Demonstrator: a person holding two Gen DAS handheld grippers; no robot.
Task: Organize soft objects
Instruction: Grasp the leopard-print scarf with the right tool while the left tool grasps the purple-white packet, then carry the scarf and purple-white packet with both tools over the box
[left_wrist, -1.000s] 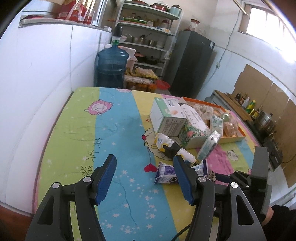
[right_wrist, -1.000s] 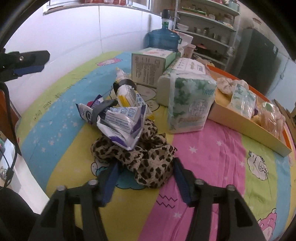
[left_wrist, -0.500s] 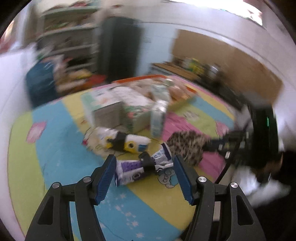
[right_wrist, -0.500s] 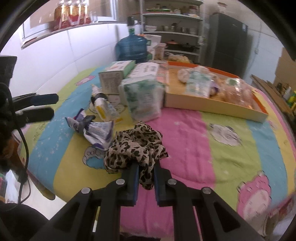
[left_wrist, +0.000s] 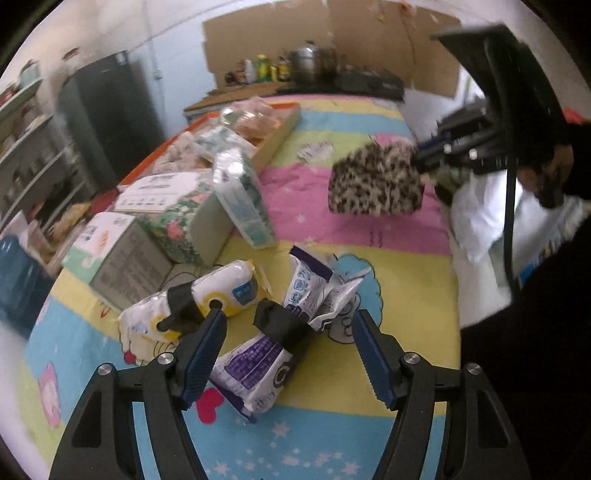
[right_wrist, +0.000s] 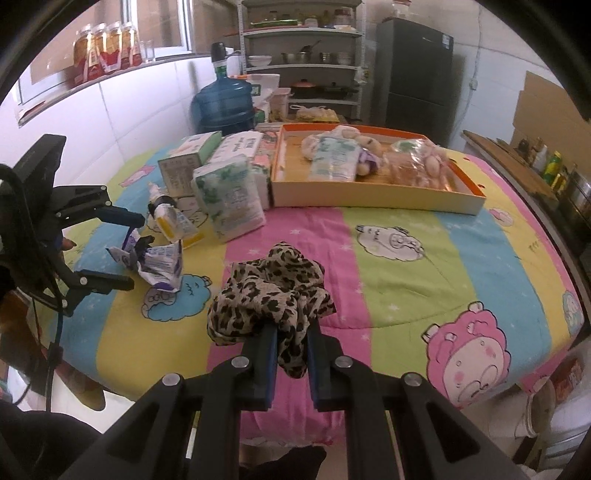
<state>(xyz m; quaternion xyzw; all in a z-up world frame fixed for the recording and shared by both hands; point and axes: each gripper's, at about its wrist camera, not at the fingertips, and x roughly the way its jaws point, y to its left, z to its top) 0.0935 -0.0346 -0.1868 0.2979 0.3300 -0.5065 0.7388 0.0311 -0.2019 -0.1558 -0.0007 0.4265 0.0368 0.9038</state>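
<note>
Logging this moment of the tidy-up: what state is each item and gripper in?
Left gripper: jaws opening, straddling the purple packet, not gripping.
Right gripper: shut on the leopard cloth.
Leopard cloth: bunched, pinched at one edge.
Purple packet: crumpled, lying on the table, black band around its middle.
Orange tray: holding soft packs.

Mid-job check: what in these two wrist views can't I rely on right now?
- Leopard-print cloth: the part pinched in the shut right gripper is hidden by its fingers.
- Purple-and-white packet: print too small to read; a black band covers its middle. The left gripper is opening around it.
- Orange tray: the contents overlap in the right wrist view and are blurred in the left.
</note>
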